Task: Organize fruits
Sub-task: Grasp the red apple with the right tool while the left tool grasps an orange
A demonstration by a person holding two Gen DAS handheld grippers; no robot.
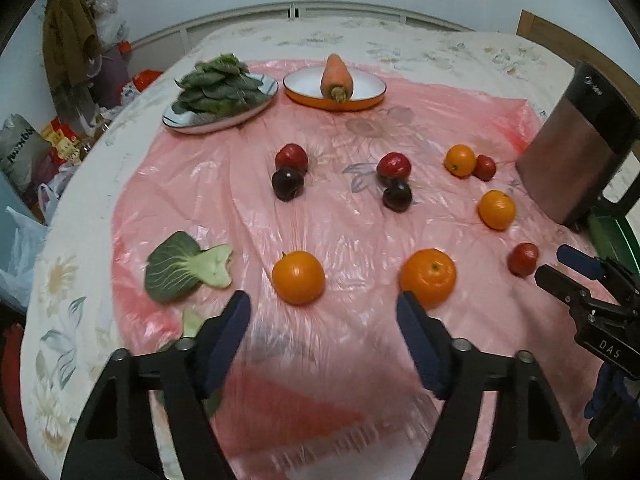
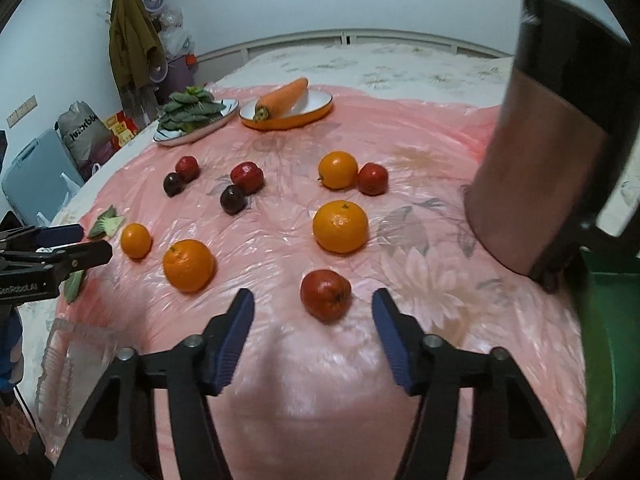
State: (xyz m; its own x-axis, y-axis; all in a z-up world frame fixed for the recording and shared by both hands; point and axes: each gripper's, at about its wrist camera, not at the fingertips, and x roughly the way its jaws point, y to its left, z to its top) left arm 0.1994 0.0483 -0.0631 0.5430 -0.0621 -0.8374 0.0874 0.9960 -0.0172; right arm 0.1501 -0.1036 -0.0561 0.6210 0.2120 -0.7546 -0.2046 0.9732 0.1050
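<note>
Several oranges, red fruits and dark plums lie loose on a pink plastic sheet (image 1: 340,220). My left gripper (image 1: 324,308) is open and empty, low over the sheet; one orange (image 1: 298,278) lies just ahead between its fingers and another orange (image 1: 428,278) touches the right fingertip. My right gripper (image 2: 313,306) is open and empty, with a red fruit (image 2: 325,295) between its fingertips. Each gripper shows in the other's view: the right one (image 1: 568,268) and the left one (image 2: 84,244).
A plate of greens (image 1: 220,96) and an orange-rimmed dish (image 1: 372,94) with a carrot (image 1: 337,76) stand at the back. A loose green leaf (image 1: 184,266) lies at the left. A tall brown and black appliance (image 2: 548,160) stands at the right.
</note>
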